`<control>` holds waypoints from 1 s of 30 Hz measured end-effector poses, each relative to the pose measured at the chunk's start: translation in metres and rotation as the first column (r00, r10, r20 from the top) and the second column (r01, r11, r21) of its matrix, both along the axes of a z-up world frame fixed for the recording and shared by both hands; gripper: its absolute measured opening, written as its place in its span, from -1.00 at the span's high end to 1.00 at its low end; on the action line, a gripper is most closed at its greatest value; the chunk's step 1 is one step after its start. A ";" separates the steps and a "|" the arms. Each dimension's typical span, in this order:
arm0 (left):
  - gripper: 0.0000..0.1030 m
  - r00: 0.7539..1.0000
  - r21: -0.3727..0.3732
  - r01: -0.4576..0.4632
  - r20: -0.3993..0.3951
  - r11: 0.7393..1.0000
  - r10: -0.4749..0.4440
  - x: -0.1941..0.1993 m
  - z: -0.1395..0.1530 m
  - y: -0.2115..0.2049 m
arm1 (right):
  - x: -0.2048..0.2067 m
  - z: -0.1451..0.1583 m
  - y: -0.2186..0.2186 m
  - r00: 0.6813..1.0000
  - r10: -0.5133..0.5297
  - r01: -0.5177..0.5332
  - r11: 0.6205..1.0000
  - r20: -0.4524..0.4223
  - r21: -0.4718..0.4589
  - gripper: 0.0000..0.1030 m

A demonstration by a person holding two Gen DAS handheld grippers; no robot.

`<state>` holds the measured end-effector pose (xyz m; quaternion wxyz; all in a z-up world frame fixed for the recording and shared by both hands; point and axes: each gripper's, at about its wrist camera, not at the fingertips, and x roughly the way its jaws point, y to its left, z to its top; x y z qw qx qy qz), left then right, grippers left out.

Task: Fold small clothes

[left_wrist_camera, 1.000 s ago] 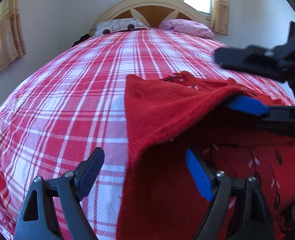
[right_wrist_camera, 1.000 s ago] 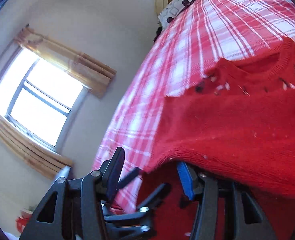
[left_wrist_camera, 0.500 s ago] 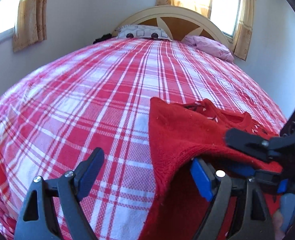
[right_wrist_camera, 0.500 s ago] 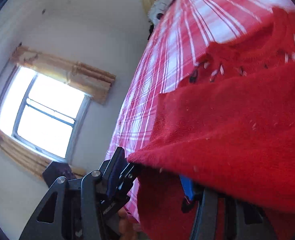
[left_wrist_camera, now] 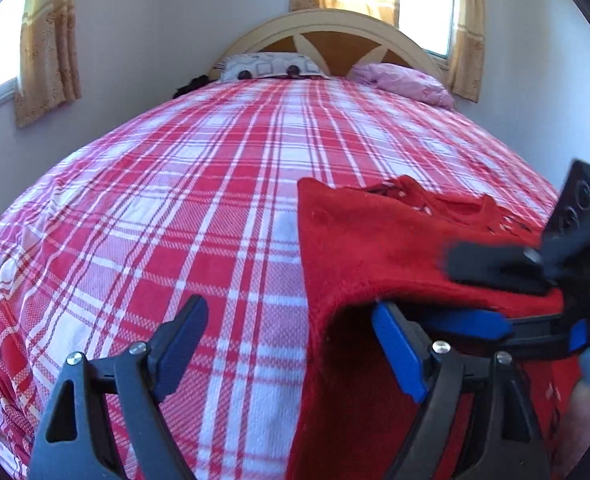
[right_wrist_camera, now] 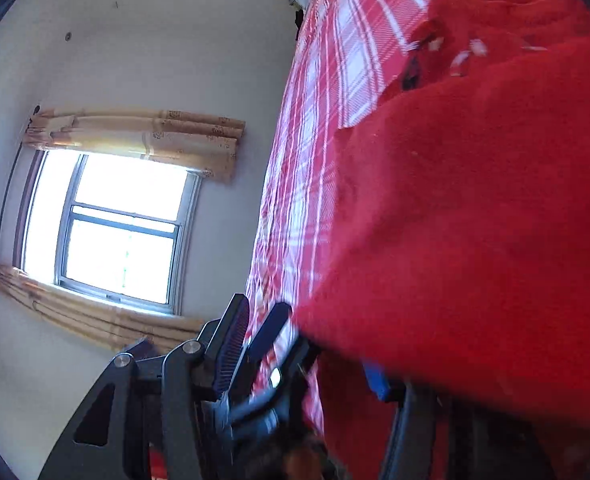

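A small red knitted sweater (left_wrist_camera: 379, 248) lies on the plaid bedspread (left_wrist_camera: 199, 216), its near part lifted and draped. My left gripper (left_wrist_camera: 295, 344) is open; its right finger (left_wrist_camera: 399, 352) sits under the lifted red cloth, its left finger over bare bedspread. My right gripper (left_wrist_camera: 491, 300) comes in from the right with one finger above the cloth edge and one below, a clear gap between them. In the right wrist view the sweater (right_wrist_camera: 475, 220) hangs over the right gripper (right_wrist_camera: 307, 348) and hides its right finger; the jaws stand wide apart.
The bed fills the view, with a wooden headboard (left_wrist_camera: 335, 36), a patterned pillow (left_wrist_camera: 271, 66) and a pink pillow (left_wrist_camera: 403, 80) at the far end. Curtained windows (right_wrist_camera: 115, 232) stand on the walls. The bed's left edge drops off near the wall.
The right gripper has come down and toward the left gripper, carrying the draped sweater edge lower. The left gripper's view has tilted up toward the headboard.
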<state>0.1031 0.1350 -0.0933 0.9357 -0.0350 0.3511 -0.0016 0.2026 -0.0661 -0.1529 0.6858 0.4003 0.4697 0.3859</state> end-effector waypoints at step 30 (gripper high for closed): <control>-0.83 0.992 -0.040 -0.083 -0.100 0.996 0.078 0.052 -0.024 -0.019 | 0.091 0.004 0.020 0.966 -0.016 0.110 0.927 0.256 -0.358 0.44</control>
